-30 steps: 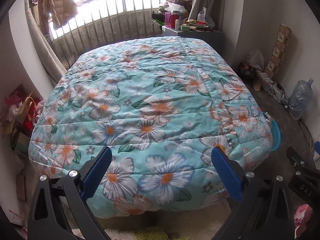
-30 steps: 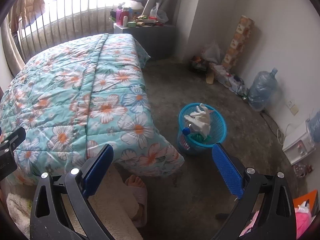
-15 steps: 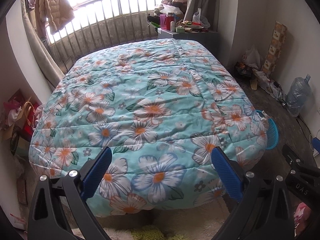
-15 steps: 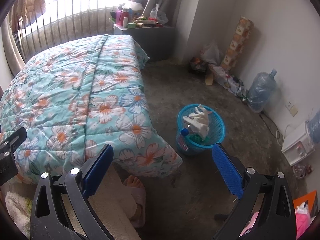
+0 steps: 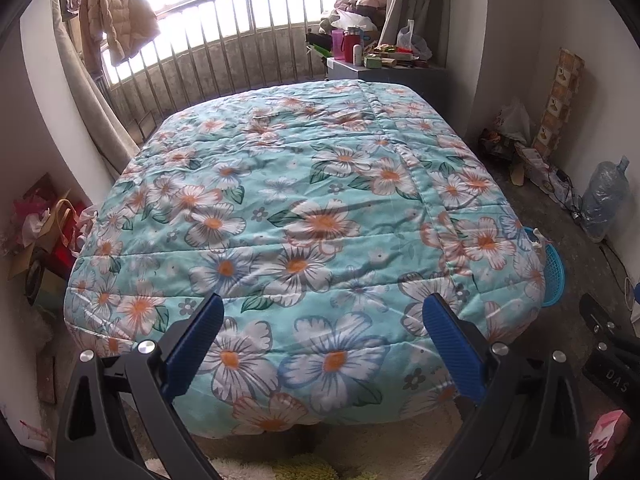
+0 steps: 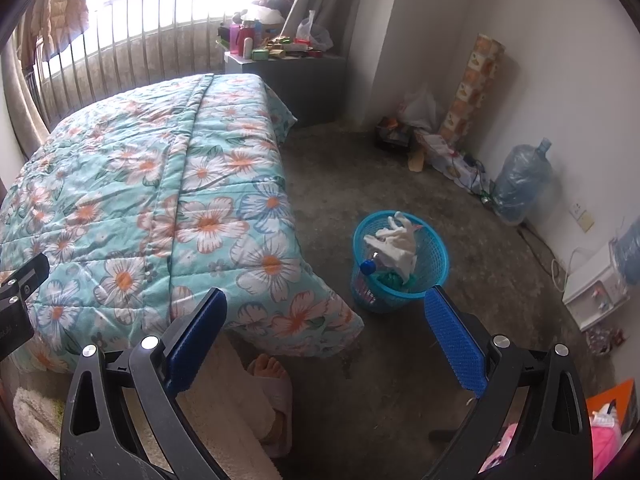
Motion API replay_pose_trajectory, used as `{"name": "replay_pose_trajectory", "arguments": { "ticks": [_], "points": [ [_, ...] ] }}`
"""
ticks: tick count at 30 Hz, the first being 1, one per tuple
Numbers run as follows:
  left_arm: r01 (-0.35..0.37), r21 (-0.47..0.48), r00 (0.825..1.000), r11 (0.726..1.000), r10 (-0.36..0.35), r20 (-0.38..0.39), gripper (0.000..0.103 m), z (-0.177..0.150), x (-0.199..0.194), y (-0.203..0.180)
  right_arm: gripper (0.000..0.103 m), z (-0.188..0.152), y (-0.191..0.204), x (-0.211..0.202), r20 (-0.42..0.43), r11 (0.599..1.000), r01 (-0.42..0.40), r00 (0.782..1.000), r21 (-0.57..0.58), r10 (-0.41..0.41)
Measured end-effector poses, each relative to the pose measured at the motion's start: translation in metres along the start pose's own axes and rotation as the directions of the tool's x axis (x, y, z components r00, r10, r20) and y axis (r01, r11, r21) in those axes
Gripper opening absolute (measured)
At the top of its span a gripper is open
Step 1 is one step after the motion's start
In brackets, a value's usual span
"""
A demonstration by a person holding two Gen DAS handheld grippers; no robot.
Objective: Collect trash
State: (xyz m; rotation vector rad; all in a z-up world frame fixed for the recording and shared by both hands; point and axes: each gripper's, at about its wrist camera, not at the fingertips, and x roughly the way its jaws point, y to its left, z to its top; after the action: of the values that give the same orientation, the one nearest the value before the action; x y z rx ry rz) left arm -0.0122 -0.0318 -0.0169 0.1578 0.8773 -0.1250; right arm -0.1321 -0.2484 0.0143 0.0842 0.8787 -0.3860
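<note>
A blue mesh trash basket [image 6: 434, 258] stands on the concrete floor beside the bed's corner. It holds crumpled white paper [image 6: 394, 242], a bottle with a blue cap [image 6: 368, 267] and green scraps. Its rim shows past the quilt's edge in the left wrist view [image 5: 555, 276]. My right gripper [image 6: 322, 336] is open and empty, above the floor in front of the basket. My left gripper [image 5: 320, 342] is open and empty, over the foot of the bed with the floral quilt [image 5: 304, 216].
A grey cabinet [image 6: 288, 76] with bottles and clutter stands by the window. A large water bottle [image 6: 520, 184], a patterned roll [image 6: 472, 92] and bags line the right wall. A person's slippered foot [image 6: 272, 396] is on the floor by a shaggy rug [image 5: 280, 470].
Both grippers have pulled back and risen slightly, so more of the bed and floor shows. Both stay open and empty.
</note>
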Motion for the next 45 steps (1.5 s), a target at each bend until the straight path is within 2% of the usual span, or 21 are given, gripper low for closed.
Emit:
{"name": "replay_pose_trajectory", "arguments": {
  "ticks": [45],
  "points": [
    [-0.01,-0.007,1.0,1.0,0.01,0.0,0.098,0.0,0.0013,0.0038,0.095,0.003,0.0017,-0.0046,0.005,1.0,0.003,1.0,0.004,-0.003]
  ]
}}
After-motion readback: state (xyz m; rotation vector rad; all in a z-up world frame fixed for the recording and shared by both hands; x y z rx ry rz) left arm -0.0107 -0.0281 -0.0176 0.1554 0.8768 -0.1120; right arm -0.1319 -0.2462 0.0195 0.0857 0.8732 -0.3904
